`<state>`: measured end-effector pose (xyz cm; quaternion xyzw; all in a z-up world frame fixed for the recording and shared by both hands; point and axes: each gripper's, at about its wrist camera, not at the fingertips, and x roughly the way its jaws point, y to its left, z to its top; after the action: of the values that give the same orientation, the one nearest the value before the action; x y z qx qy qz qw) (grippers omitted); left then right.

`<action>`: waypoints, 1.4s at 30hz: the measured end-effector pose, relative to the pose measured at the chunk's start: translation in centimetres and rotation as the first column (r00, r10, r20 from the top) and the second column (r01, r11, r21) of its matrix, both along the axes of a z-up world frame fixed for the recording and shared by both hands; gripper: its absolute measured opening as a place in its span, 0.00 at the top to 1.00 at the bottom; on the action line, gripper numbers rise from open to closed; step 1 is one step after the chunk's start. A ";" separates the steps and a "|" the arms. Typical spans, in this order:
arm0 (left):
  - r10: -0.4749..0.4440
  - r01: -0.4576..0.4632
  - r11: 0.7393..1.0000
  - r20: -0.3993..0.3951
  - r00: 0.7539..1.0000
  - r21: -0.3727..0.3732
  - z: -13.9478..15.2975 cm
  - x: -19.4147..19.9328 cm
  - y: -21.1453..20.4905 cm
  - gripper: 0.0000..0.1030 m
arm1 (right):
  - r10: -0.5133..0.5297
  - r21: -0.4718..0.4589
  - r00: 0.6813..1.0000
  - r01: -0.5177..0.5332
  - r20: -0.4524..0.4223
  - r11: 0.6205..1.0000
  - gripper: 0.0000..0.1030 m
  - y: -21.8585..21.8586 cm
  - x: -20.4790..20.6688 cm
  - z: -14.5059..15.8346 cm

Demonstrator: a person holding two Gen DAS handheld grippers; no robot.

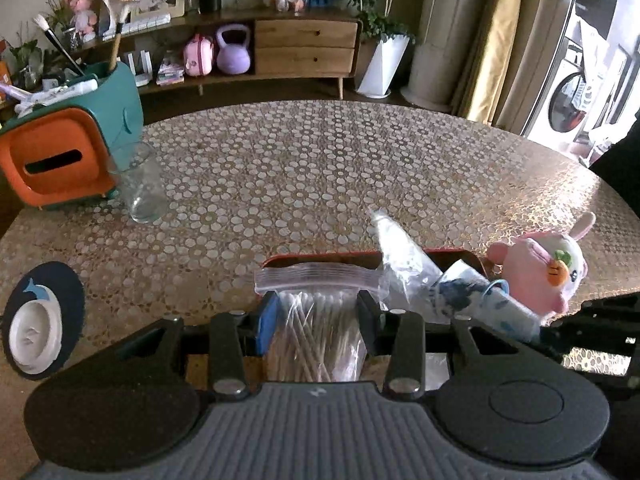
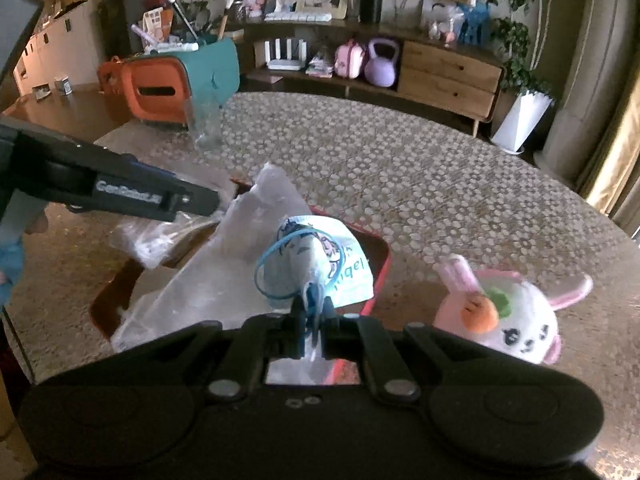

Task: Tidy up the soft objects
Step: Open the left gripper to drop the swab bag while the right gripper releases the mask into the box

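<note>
Left gripper [image 1: 316, 314] clamped on zip bag of cotton swabs [image 1: 316, 300], fingers pinching bag sides just below the zip strip; bag sits upright at near edge of red tray [image 1: 320, 257]. Right gripper [image 2: 311, 318] jaws nearly together, pinched on the edge of a printed face mask [image 2: 340, 256] with blue ear loop [image 2: 276, 276]; mask lies over the red tray's right side, on top of a crumpled clear plastic bag [image 2: 224, 264] that fills most of the tray. Left gripper's arm visible in right wrist view, reaching in from left over tray's far corner. Plush bunny [image 2: 508, 316], white and pink with orange carrot on its head, sits on patterned tablecloth [image 1: 320, 168] just right of tray, outside it, apart from both grippers. Farther out on table: empty glass jar [image 1: 140, 184] beside orange-and-teal tissue box [image 1: 60, 160] at far left, round dark coaster with white dish [image 1: 40, 320] at near left. Wooden sideboard [image 1: 304, 46] and purple kettlebell [image 1: 234, 50] behind table.
</note>
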<state>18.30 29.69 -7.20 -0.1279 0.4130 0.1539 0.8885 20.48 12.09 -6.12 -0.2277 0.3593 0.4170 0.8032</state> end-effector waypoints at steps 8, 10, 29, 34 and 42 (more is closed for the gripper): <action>-0.006 0.005 1.000 -0.031 1.000 -0.022 -1.5 1.5 -0.4 0.60 | 0.025 -0.028 1.000 -0.025 0.001 0.999 0.95 0.6 0.1 -1.3; -0.001 0.000 1.000 -0.044 0.999 -0.014 -2.0 1.7 -0.7 0.60 | 0.030 -0.040 1.000 -0.030 0.007 0.999 0.94 0.6 0.2 -1.6; 0.020 -0.019 1.000 -0.048 0.999 0.023 -3.2 1.4 -0.7 0.37 | 0.025 -0.027 0.999 -0.026 -0.022 0.999 0.73 0.4 0.2 -2.0; 0.017 -0.016 1.000 -0.032 0.999 0.017 -2.5 0.4 -1.0 0.35 | 0.034 -0.012 0.999 -0.034 -0.021 0.999 0.61 -0.3 -0.7 -1.0; 0.021 -0.021 0.999 0.018 1.000 0.030 -0.6 -1.7 -1.4 0.23 | 0.041 0.018 0.999 -0.041 -0.001 0.999 0.42 -1.9 -2.4 0.8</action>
<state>16.60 28.26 -7.82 -0.1204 0.4013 0.1683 0.8923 18.13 10.22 -5.36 -0.2273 0.3514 0.4369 0.7962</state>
